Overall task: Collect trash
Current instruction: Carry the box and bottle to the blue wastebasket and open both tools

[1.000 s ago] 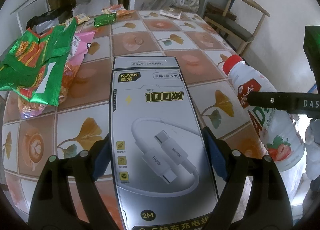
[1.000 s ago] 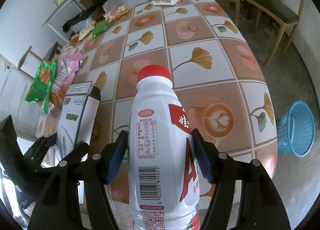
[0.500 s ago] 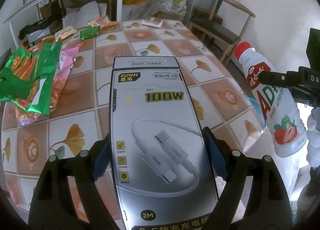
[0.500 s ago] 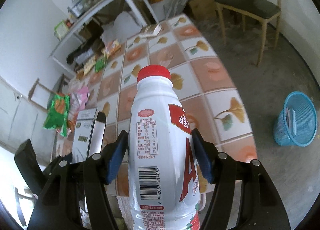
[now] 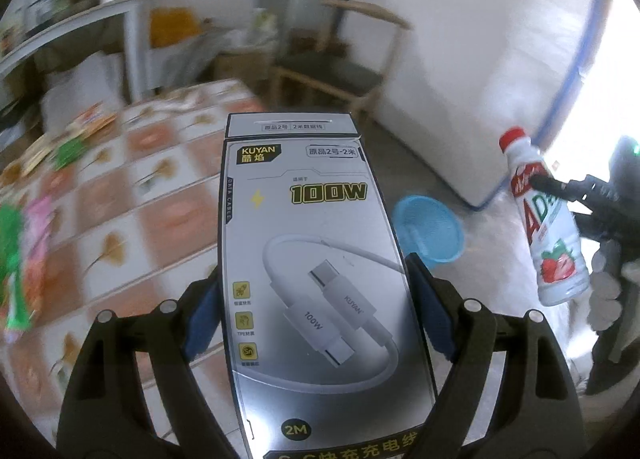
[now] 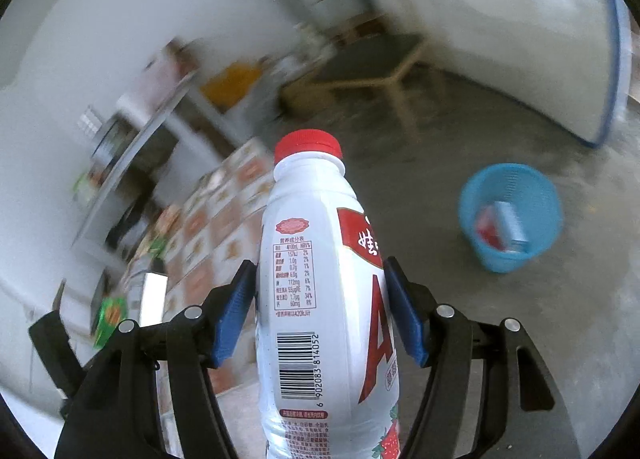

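My left gripper [image 5: 316, 311] is shut on a silver cable box [image 5: 316, 259] marked 100W and holds it up in the air past the table's edge. My right gripper [image 6: 320, 307] is shut on a white milk bottle [image 6: 320, 299] with a red cap, also held in the air; the bottle shows in the left wrist view [image 5: 544, 219] at the right. A blue basket [image 6: 512, 215] stands on the floor to the right and holds a few items; it also shows in the left wrist view [image 5: 430, 231] just behind the box.
The tiled table [image 5: 132, 195] with snack wrappers [image 5: 16, 259] lies to the left. A wooden chair [image 5: 348, 71] stands beyond the table. A white panel [image 6: 520, 39] with a blue edge leans at the right. The floor [image 6: 560, 319] is bare concrete.
Both grippers have swung right, away from the table and towards the blue basket, each still holding its item. The views are blurred by the motion.
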### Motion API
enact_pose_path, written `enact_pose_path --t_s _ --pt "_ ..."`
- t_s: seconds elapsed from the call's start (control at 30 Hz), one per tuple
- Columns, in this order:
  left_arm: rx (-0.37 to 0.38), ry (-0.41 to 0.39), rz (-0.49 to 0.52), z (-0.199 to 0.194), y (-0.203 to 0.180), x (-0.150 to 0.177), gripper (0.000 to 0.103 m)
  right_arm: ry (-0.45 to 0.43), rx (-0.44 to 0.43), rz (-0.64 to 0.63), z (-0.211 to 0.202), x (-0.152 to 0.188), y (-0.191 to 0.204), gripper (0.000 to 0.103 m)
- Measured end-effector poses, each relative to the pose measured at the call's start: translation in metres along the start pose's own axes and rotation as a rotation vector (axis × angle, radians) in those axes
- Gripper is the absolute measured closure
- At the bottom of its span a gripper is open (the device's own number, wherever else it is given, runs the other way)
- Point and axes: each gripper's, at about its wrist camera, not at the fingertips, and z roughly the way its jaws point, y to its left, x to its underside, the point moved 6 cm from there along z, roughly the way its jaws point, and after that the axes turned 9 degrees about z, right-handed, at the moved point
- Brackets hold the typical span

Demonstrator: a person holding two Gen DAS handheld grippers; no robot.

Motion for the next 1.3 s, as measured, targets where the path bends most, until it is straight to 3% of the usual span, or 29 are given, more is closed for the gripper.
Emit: enact_pose_path --t_s 0.17,0.37,0.6,0.73,0.87,0.93,1.0,1.13,1.3 --pt "0.145 0.054 0.096 0.044 -0.067 -0.036 0.023 -0.077 0.092 0.159 -0.029 -0.012 -0.087 0.040" --pt "0.290 0.185 0.151 0.124 -0.141 -0.061 0.023 -0.042 0.096 0.335 -0.008 -0.012 -0.164 0.040" --pt "0.368 0.333 0.144 0.243 -0.202 -0.090 0.023 0.030 0.046 0.469 0.071 -0.034 -0.227 0.040" --pt "0.335 0.387 0.138 0.324 -0.225 -0.106 0.023 0.060 0.031 0.532 0.126 -0.057 -0.260 0.040" --pt "0.314 0.387 0.096 0.393 -0.241 -0.120 0.018 0.082 0.068 0.521 0.188 -0.097 -0.291 0.039" --pt "0.334 0.394 0.049 0.426 -0.250 -0.123 0.016 0.063 0.168 0.504 0.218 -0.114 -0.316 0.038" --pt "0.338 0.393 0.000 0.447 -0.251 -0.123 0.016 0.061 0.229 0.514 0.240 -0.116 -0.339 0.038" --pt "0.377 0.421 -0.109 0.455 -0.239 -0.113 0.016 0.029 0.267 0.509 0.244 -0.106 -0.353 0.038" --pt "0.370 0.341 -0.063 0.422 -0.231 -0.114 0.016 -0.026 0.339 0.430 0.226 -0.096 -0.353 0.038"
